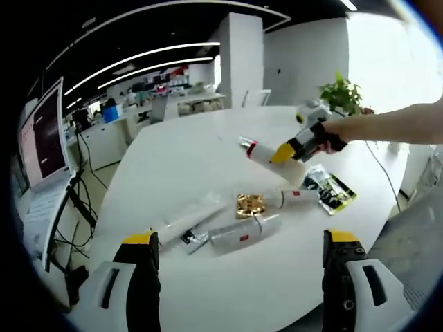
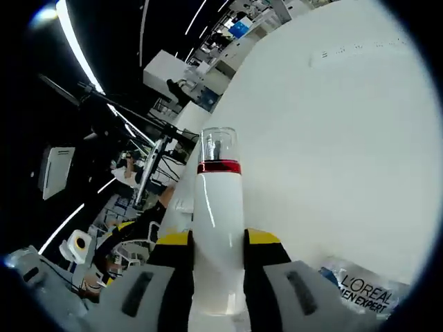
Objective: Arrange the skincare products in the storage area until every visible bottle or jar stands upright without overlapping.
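1. Right gripper (image 2: 216,259) is clamped on the white bottle (image 2: 218,228); the bottle's long axis runs out along the jaws, its clear cap leading.
2. The held bottle is tilted above the table (image 1: 208,149).
3. Left gripper (image 1: 242,252) hangs agape, nearest the lying tubes (image 1: 243,232).

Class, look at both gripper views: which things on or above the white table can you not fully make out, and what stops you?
- White bottle: base hidden between the right gripper jaws, right gripper view.
- Dark sachet: cut off by the edge, right gripper view.
- Lying bottle and gold jar: labels too small, left gripper view.
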